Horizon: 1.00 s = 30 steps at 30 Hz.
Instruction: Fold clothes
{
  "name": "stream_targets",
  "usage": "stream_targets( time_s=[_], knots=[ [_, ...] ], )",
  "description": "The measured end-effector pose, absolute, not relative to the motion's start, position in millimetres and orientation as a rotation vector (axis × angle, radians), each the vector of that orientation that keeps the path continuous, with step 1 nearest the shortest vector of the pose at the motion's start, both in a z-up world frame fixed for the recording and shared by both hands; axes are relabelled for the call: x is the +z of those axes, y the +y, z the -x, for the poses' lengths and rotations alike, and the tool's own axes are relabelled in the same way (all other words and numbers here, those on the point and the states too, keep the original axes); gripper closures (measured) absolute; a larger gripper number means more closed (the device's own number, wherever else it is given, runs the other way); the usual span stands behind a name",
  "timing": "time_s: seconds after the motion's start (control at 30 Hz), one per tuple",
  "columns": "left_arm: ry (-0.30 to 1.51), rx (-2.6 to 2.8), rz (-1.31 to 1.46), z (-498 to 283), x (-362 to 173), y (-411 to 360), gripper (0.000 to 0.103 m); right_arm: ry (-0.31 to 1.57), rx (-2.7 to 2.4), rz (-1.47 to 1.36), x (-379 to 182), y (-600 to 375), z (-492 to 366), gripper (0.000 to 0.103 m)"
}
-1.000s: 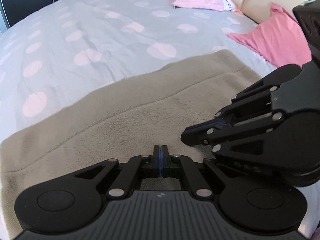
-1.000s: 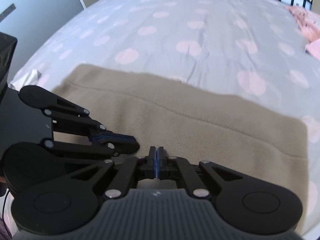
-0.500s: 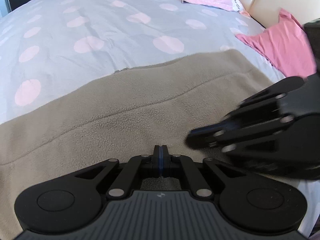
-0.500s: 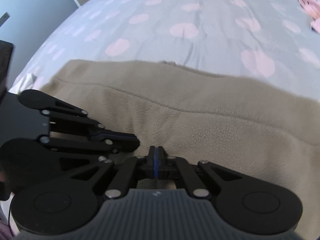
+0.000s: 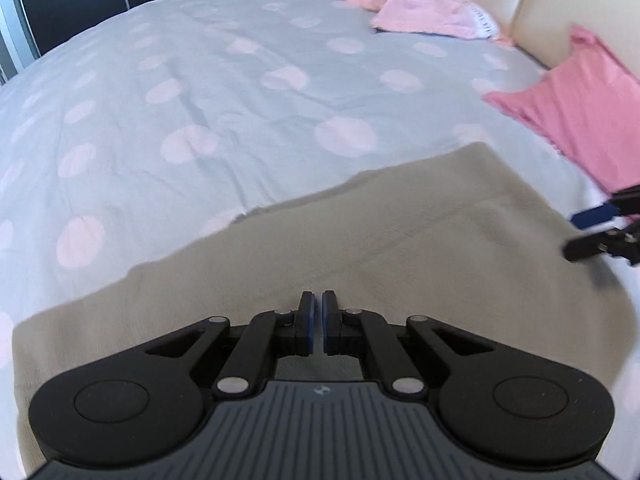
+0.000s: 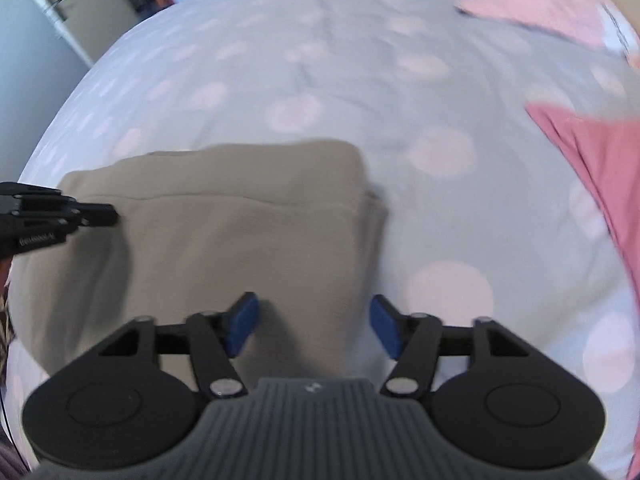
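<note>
Since a second ago the right gripper (image 6: 314, 326) has swung away from the left gripper (image 5: 317, 322) towards the garment's right edge, its jaws having just been opening, now wide with nothing pinched between them, fleece showing under the gap. The left gripper's jaws are all but closed, a thin slit between the pads, and whether they hold any cloth I cannot tell; the beige fleece garment (image 5: 360, 248) lies flat on the spotted bedsheet (image 5: 224, 92), pink clothes (image 5: 580, 116) at two o'clock. For the next fold, I would lower the open jaws squarely over the garment's edge, catching every layer, before closing.
</note>
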State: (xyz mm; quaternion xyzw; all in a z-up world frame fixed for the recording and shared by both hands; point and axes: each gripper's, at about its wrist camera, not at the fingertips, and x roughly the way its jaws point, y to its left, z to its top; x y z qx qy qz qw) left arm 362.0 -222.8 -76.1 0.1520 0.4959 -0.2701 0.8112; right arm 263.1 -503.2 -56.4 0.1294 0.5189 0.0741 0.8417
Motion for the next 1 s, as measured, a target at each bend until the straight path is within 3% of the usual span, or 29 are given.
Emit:
stream_targets(
  time_s=[0.23, 0.27, 0.5, 0.53, 0.6, 0.7, 0.8, 1.0],
  knots=[
    [1.136, -0.562, -0.392, -383.8, -99.5, -235.3, 0.102, 1.146, 0.256, -0.477, -114.7, -518.9, -288.0, 0.027],
    [1.145, -0.565, -0.400, -385.9, -103.0, -236.2, 0.102, 1.152, 0.265, -0.499, -120.3, -518.4, -292.7, 0.023],
    [1.143, -0.587, -0.388, -389.1, -113.4, -231.4, 0.102, 1.136, 0.297, -0.551, -133.2, -515.1, -306.8, 0.022],
    [1.145, -0.584, -0.371, -388.9, -112.8, -229.9, 0.102, 1.123, 0.298, -0.567, -134.2, -514.3, -307.2, 0.024],
    [1.129, -0.581, -0.376, -384.8, -110.1, -230.7, 0.103, 1.100, 0.306, -0.616, -134.2, -515.0, -303.8, 0.045],
    [1.081, -0.605, -0.404, -374.8, -96.6, -231.5, 0.103, 1.082, 0.307, -0.654, -127.7, -513.4, -298.7, 0.063],
    [1.053, -0.636, -0.366, -358.3, -75.0, -218.6, 0.102, 1.077, 0.282, -0.628, -112.5, -508.2, -294.2, 0.072],
    [1.035, -0.748, -0.385, -291.2, -57.4, -190.1, 0.102, 1.074, 0.268, -0.498, -52.5, -487.0, -289.4, 0.077]
  ],
)
